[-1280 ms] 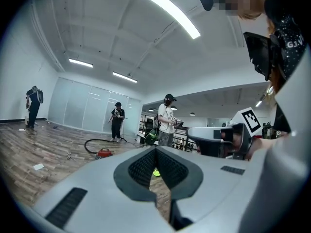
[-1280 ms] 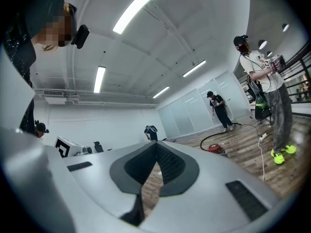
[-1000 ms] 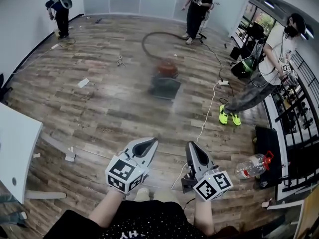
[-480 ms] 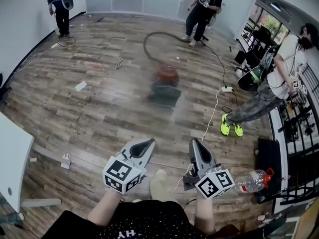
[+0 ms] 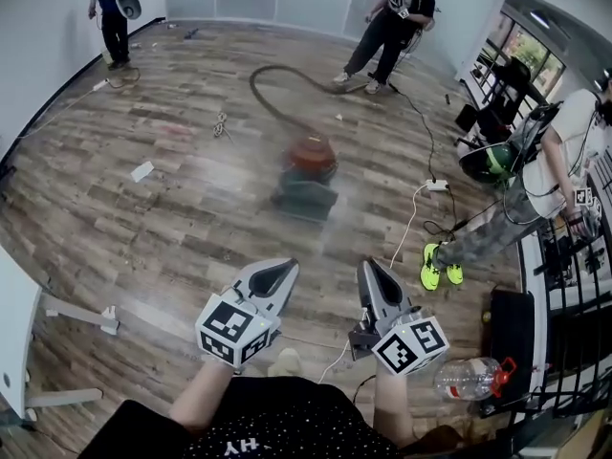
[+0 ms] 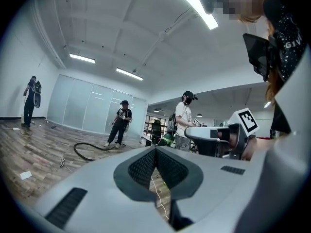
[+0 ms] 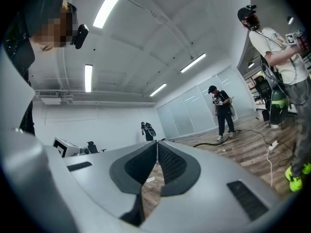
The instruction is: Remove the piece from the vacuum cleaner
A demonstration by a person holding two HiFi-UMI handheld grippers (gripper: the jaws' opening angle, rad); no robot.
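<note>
At the left edge of the head view a white worktop point(image 5: 11, 304) is jutting in over the wooden floor point(image 5: 191, 228). A person in dark clothes point(image 5: 113, 17) is standing by the far wall. A white scrap point(image 5: 142, 171) is lying on the boards nearer in.

The left gripper point(image 5: 288, 267) is being held low in the foreground, pointing up the picture across the floor. In the left gripper view its fingers point(image 6: 141, 168) are pressing tip to tip, closed with nothing between them.

The vacuum cleaner point(image 5: 311, 161) is sitting on the floor well beyond both grippers, roughly in line with the space between them. It is showing a red rounded body on a dark base, somewhat blurred. Its dark hose point(image 5: 256, 96) is curving away toward the back of the room, where a second person point(image 5: 387, 27) is standing with legs apart. Neither gripper is touching the machine, and its removable piece cannot be made out from here.

The right gripper point(image 5: 368, 265) is being held beside the left one, apart from it and pointing the same way. In the right gripper view its fingers point(image 7: 171, 163) are likewise closed on nothing.

Further right a white cable point(image 5: 406, 232) is running from a power strip point(image 5: 437, 185) toward the foreground. A third person point(image 5: 559, 137) wearing neon-yellow shoes point(image 5: 438, 268) is standing by dark racks. A clear plastic bottle point(image 5: 467, 378) with a red cap is lying on the floor.
</note>
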